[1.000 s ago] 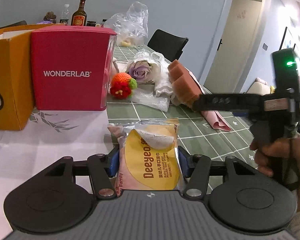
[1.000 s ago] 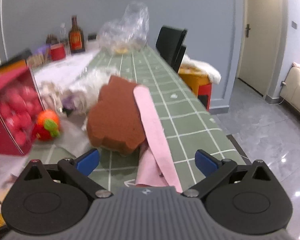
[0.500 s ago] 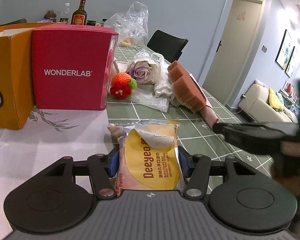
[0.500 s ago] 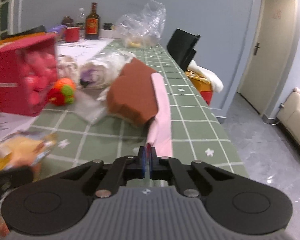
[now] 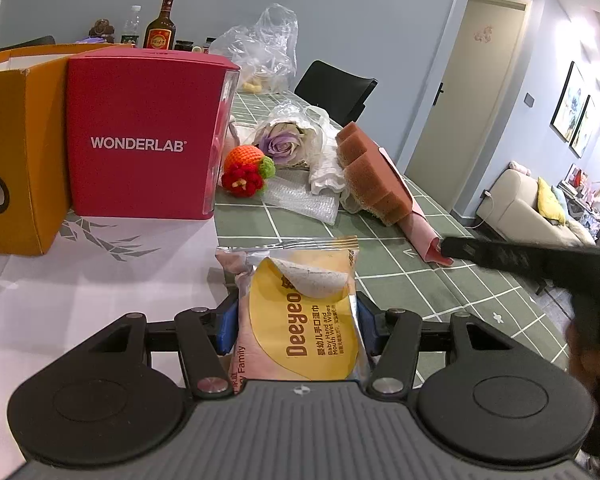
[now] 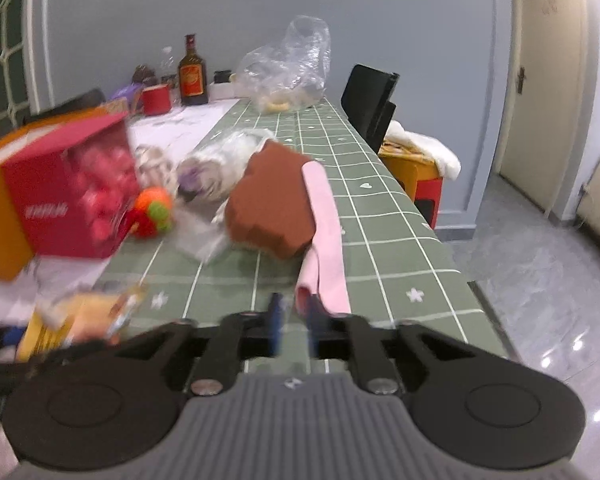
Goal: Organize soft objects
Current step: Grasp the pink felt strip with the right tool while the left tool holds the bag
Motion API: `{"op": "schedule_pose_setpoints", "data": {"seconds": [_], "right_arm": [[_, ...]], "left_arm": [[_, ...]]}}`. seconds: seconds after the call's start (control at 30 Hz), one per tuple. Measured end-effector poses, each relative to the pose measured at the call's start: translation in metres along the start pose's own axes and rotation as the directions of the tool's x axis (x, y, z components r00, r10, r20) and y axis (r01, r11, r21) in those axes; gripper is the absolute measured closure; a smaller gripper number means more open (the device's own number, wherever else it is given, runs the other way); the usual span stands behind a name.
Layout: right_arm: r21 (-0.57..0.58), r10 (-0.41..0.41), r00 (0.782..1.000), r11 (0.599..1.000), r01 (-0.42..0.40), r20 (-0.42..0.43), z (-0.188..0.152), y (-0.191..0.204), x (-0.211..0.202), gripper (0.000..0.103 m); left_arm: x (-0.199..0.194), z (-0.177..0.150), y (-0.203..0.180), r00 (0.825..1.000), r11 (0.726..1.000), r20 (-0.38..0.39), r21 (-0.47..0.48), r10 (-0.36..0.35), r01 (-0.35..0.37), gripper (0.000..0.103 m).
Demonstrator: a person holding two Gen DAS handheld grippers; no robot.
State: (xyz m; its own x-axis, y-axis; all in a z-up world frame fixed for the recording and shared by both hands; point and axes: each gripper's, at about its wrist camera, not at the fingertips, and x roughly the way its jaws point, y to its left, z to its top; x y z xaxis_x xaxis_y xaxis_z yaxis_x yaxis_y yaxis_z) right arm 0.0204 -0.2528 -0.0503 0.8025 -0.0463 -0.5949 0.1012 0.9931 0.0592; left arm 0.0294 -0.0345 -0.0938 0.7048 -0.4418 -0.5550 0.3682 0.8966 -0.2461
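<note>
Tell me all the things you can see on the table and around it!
Wet wipes pack: one, yellow and pink, held in the left gripper.
Red box: one, beside the orange box, left side.
Knitted toy: one, orange, red and green, by the red box.
Wrapped rose: one, purple, mid-table.
Sponge: one, brown, on the pink cloth.
Bottle: one, brown, far end.
Plastic bag: one, clear, far end.
Chair: one, black, beside the table.
Sofa: one, cream, right.
Left gripper: shut on the pack.
Right gripper: slightly open at the cloth's end.
</note>
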Motion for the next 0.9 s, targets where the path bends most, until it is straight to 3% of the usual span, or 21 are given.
{"op": "schedule_pose_setpoints", "data": {"seconds": [0.07,0.2,0.27,0.33,0.43,0.5,0.53,0.57,0.63,0.9], "right_arm": [[0.018,-0.001,1.0,1.0,0.001,0.004,0.007,-0.003,0.015,0.045],[0.042,-0.006,0.998,0.999,0.008,-0.06,0.017,-0.005,0.049,0.046],[0.036,-0.051,0.995,0.998,0.055,-0.083,0.017,-0.005,0.064,0.046],[-0.004,-0.093,0.994,0.996,0.093,-0.06,0.017,0.0,0.07,0.046],[-0.036,-0.085,0.995,0.996,0.084,-0.041,0.015,0.002,0.072,0.048],[-0.041,-0.075,0.996,0.996,0.074,-0.038,0.015,0.002,0.07,0.067],[-0.056,-0.095,0.995,0.994,0.093,-0.036,0.015,0.003,0.069,0.085],[-0.072,-0.107,0.994,0.992,0.104,-0.036,0.014,0.006,0.067,0.095],[-0.073,-0.076,0.996,0.995,0.073,-0.036,0.012,0.006,0.061,0.1],[-0.082,-0.005,0.999,0.997,0.002,-0.036,-0.012,0.012,0.01,0.1]], "left_arm": [[0.0,0.0,0.0,1.0,1.0,0.0,-0.001,0.0,0.0,0.038],[0.0,0.0,0.001,1.0,1.0,0.001,-0.004,-0.003,0.003,0.038],[0.0,0.0,0.001,1.0,1.0,0.0,-0.002,-0.002,0.002,0.037],[0.0,0.0,0.001,1.0,1.0,0.0,-0.003,-0.005,0.005,0.037],[0.0,0.0,0.002,1.0,1.0,0.0,-0.008,-0.009,0.009,0.037],[0.0,0.0,0.003,1.0,1.0,0.0,-0.006,-0.008,0.008,0.037],[0.0,0.0,0.003,1.0,1.0,0.0,-0.006,-0.008,0.008,0.037],[0.0,0.0,0.003,1.0,1.0,0.001,-0.007,-0.008,0.008,0.037],[0.0,0.0,0.004,1.0,1.0,0.001,-0.01,-0.011,0.011,0.037],[0.0,-0.001,0.004,1.0,1.0,0.002,-0.017,-0.017,0.017,0.037]]}}
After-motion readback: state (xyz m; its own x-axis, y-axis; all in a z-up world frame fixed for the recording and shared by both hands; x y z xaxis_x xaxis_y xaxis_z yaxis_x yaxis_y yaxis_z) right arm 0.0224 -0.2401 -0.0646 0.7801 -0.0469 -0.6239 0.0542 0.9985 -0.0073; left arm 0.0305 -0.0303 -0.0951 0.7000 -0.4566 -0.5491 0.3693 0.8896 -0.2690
